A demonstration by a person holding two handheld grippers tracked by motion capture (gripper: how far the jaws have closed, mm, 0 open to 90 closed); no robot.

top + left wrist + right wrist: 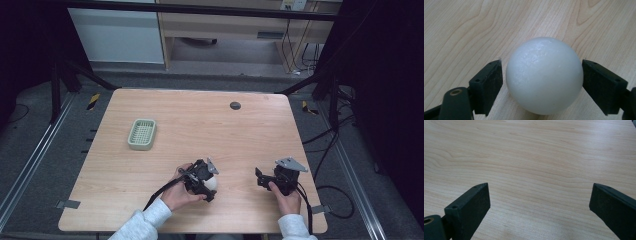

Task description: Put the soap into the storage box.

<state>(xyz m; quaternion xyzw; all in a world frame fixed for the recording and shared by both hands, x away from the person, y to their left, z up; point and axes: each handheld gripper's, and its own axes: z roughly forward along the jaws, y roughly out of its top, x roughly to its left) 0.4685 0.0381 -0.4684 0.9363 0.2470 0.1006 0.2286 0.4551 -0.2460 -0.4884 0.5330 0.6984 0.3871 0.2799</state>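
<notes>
A: Now, eyes on the white ball (544,76). It sits on the wooden table (200,125), near the front edge, and the left gripper (541,75) has it bracketed, one black jaw on either side.

B: Bracketed, not caught. In the left gripper view there's a sliver of wood grain between the ball and the jaw on that view's left, while the jaw on its right is at the ball's edge or a hair off; I can't call contact there. Spread around the ball, I'd say, no squeeze.

A: So what makes a clean pick from this spot?

B: Centre first, I reckon. A smooth round thing like that will likely squirt out if one pad lands before the other, so shift until the gaps match, keep the pads level with the ball's widest line, then close slowly.

A: And outward from the ball?

B: From the high view, the right gripper (272,178) rests to the ball's right, well apart from it, jaws wide over bare wood. Nothing held.

A: The green basket (142,134)?

B: Beyond the ball and off to its left, well apart. Looks a plausible drop spot, but that's my guess.
</notes>
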